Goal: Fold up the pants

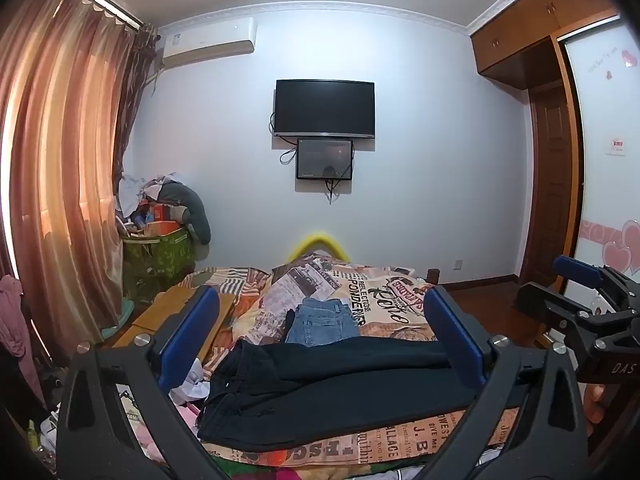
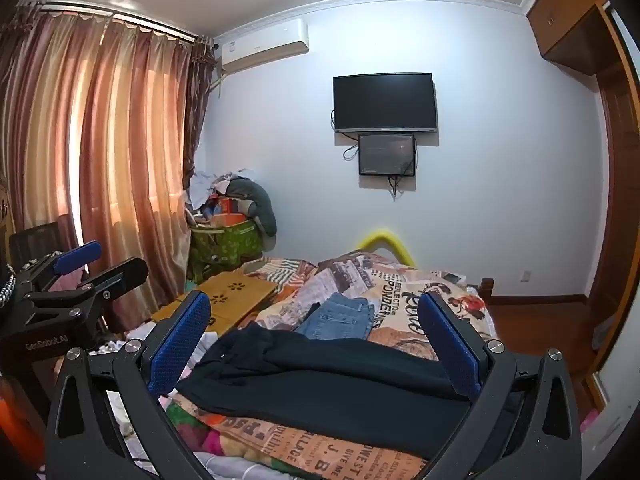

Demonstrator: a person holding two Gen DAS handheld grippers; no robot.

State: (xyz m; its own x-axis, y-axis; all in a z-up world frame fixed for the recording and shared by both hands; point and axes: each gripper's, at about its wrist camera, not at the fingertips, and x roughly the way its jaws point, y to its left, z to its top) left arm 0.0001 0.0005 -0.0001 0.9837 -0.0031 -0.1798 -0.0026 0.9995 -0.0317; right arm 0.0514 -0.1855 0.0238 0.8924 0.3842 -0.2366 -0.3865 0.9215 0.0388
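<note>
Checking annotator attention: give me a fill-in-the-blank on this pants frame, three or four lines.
1. The dark pants lie spread on the ____.
2. Beyond them sit folded ____ jeans.
3. Both the left tongs and right tongs are ____.
4. The wall TV screen is ____.

Missing words: bed; blue; open; off
</note>
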